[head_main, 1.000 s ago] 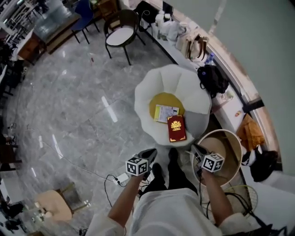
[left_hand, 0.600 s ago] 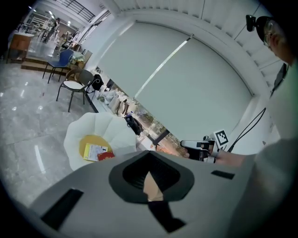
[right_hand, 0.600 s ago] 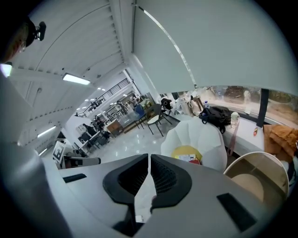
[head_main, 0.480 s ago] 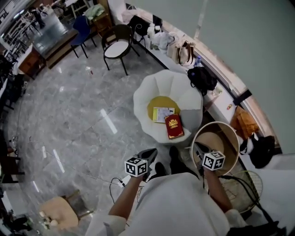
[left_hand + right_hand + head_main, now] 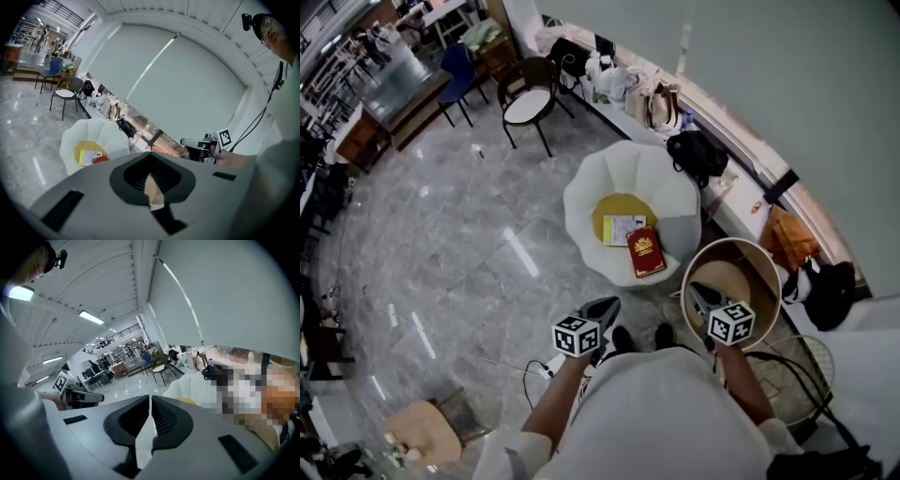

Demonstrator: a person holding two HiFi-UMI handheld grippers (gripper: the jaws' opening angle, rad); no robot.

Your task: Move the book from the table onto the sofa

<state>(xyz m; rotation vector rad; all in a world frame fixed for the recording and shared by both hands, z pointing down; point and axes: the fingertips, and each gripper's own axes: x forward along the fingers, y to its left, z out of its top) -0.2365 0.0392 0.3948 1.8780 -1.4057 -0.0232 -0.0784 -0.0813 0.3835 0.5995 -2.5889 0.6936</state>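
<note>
I see the book [image 5: 645, 252] lying on the seat of the sofa [image 5: 609, 178], so the job looks finished. I hold my left gripper [image 5: 602, 309] and right gripper [image 5: 698, 298] short of the sofa, both pinched closed on nothing, since nothing is left to carry.

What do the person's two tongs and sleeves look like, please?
The left tongs and right tongs have pale grey bodies with dark ribbed pads, and each carries a white cube bearing black square markers. The person's sleeves are white.
</note>
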